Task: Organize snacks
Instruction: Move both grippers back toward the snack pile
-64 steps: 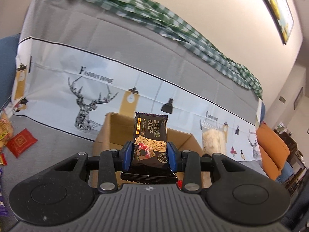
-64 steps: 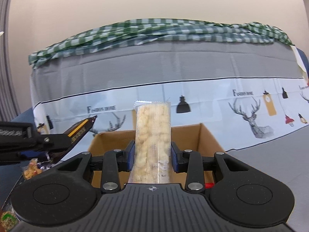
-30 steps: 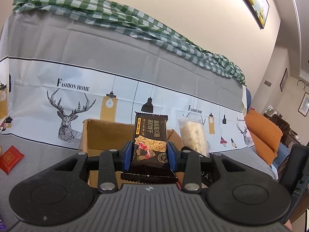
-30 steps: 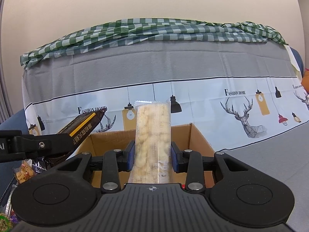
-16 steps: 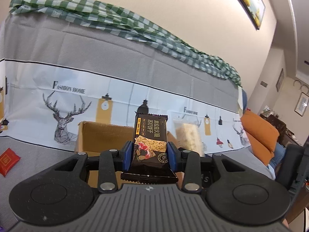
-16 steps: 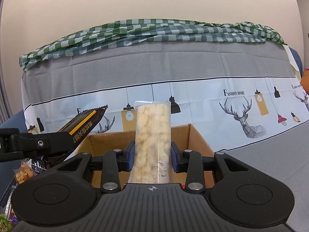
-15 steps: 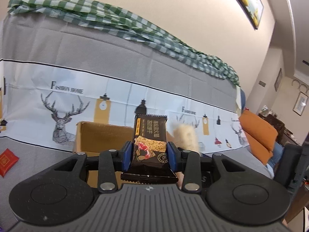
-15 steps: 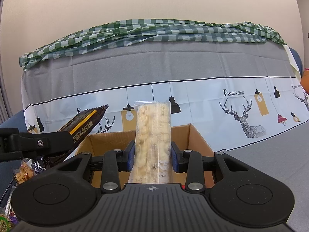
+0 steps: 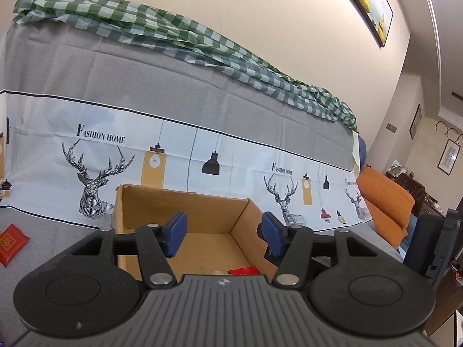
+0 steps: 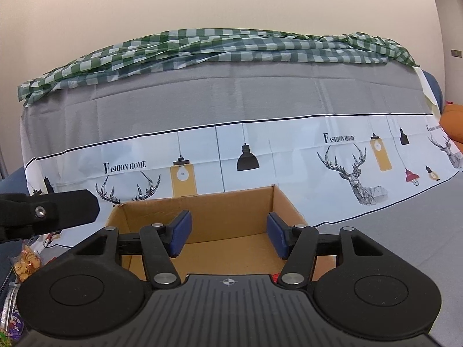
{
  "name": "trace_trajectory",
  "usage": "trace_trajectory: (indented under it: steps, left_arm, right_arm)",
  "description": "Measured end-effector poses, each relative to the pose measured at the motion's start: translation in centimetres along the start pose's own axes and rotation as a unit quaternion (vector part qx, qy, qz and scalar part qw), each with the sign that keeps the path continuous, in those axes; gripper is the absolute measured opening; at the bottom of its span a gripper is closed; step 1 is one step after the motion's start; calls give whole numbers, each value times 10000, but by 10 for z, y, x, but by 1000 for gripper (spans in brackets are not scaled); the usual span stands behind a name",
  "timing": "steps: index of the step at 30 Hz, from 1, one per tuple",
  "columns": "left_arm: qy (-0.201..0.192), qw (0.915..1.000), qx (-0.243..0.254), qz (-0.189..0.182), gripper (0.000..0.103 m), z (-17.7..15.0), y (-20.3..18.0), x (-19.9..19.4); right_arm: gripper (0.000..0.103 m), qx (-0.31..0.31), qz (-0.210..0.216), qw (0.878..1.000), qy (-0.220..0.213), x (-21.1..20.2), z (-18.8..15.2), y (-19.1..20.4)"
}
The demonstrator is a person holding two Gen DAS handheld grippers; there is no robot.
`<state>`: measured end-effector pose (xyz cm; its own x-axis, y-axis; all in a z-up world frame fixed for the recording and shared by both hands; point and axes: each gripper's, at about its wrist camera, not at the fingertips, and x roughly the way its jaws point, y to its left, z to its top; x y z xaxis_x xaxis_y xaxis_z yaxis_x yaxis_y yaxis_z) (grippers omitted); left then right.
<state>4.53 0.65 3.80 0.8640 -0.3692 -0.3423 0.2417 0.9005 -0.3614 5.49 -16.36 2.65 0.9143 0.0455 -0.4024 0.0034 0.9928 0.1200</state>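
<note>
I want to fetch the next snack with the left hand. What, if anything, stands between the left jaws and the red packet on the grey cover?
Nothing visible does. The red packet lies in the open, left of the cardboard box; the left gripper is empty, jaws opening.

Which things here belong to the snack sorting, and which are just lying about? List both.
For the job: cardboard box, red packet inside it, red packet on the grey cover, cracker bag, left gripper and right gripper, both opening, empty.

Lying about: checked cloth, orange cushion, framed picture.
</note>
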Motion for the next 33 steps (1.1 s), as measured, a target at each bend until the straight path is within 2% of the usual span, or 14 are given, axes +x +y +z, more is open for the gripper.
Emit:
trace_trajectory:
  steps: [8,18,24,29,33]
  left_arm:
    - [29,9984,-481,280,52,8,34,-11]
    - [109,9883,-1145,999,42,21,95,-38]
    - [273,9778,-1377,1558,41,23,132,-57]
    - [328,9702,-1451,1913,39,22,160,-76]
    - [375,9587,-1665,2276,36,21,190,-93]
  right_arm:
    - [59,-6,215,9998,29,0,0,24]
    - [58,-88,599,9981,145,3,-9,77]
    - [43,-167,907,9954,241,3,-19,110]
    - [23,-258,1239,9917,243,0,-32,137]
    - [20,-358,1649,9856,138,-9,-41,164]
